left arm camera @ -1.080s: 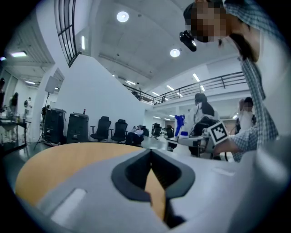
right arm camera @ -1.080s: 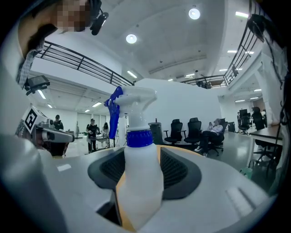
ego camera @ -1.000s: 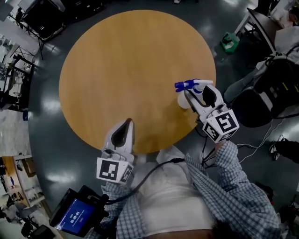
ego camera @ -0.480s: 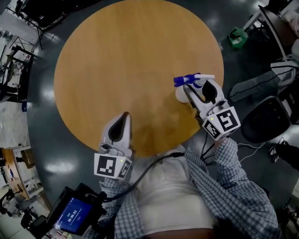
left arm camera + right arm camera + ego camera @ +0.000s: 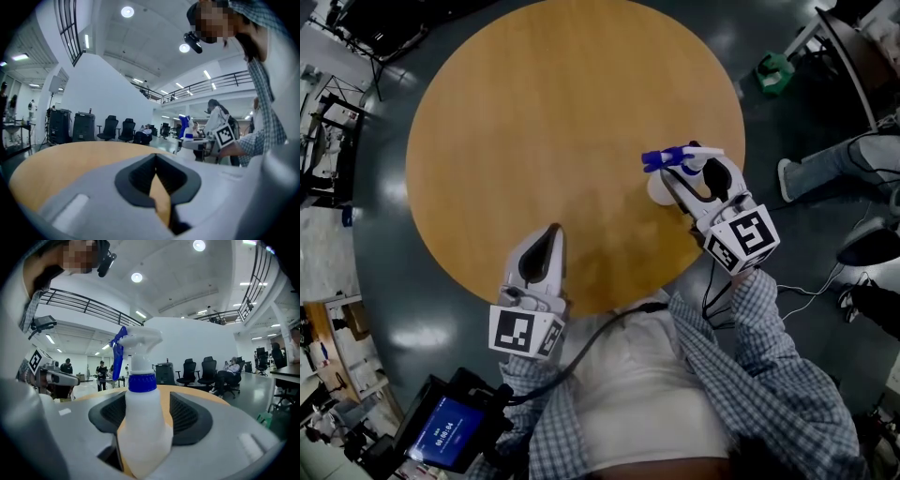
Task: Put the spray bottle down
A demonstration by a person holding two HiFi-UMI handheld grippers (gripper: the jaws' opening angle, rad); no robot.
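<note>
Spray bottle [image 5: 143,427] is standing upright on the round wooden table [image 5: 562,112], near the table's right edge, and it is sitting between the jaws of the right gripper [image 5: 689,171]. Those jaws have just been opening and are now standing spread. In the right gripper view a strip of tabletop is showing between the bottle's white body and the right pad [image 5: 185,420], while the left side of the bottle is overlapping the other pad, so contact there cannot be told. The blue trigger and collar are rising above the jaws, with the nozzle pointing left in that view. No label or print is showing on the bottle.

The left gripper [image 5: 553,232] is hovering over the table's near edge, well apart from the bottle, its jaws pressed together at the tips with nothing between them. Each gripper is carrying a marker cube [image 5: 741,242] with black-and-white squares and no readable words.
</note>
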